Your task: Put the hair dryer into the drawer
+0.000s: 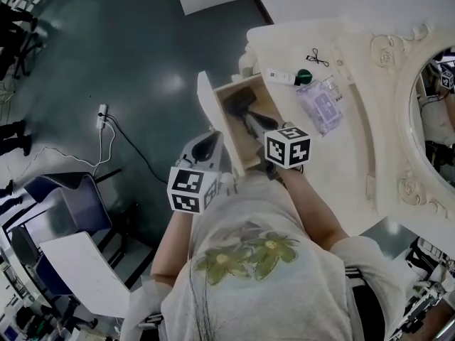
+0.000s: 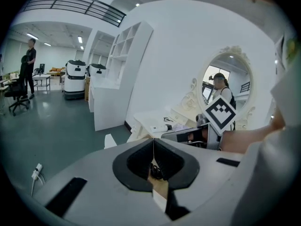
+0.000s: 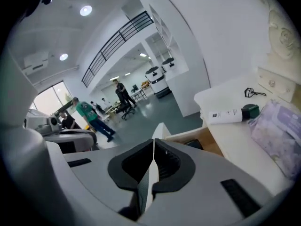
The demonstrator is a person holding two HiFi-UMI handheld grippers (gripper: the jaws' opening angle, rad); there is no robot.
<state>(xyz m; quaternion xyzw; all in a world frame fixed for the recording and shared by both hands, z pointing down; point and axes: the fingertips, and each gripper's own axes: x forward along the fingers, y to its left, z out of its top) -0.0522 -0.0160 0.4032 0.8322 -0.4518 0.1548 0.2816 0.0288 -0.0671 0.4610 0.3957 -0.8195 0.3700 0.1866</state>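
The black hair dryer (image 1: 244, 106) lies inside the open wooden drawer (image 1: 246, 156) of the white dressing table (image 1: 355, 84). In the head view both grippers hover over the drawer's near end, each under its marker cube: the left cube (image 1: 192, 188) and the right cube (image 1: 288, 146). My left gripper (image 2: 153, 141) is shut with nothing between its pads; wood and a dark cord show beyond the tips. My right gripper (image 3: 154, 142) is also shut and empty, above the drawer's corner (image 3: 203, 136).
On the table top lie a white bottle with a green cap (image 1: 288, 77), a clear plastic bag (image 1: 321, 105) and a small black cord (image 1: 317, 55). An oval mirror (image 1: 435, 98) stands at the back. A power strip (image 1: 102, 116) and chairs (image 1: 78, 197) are on the floor to the left.
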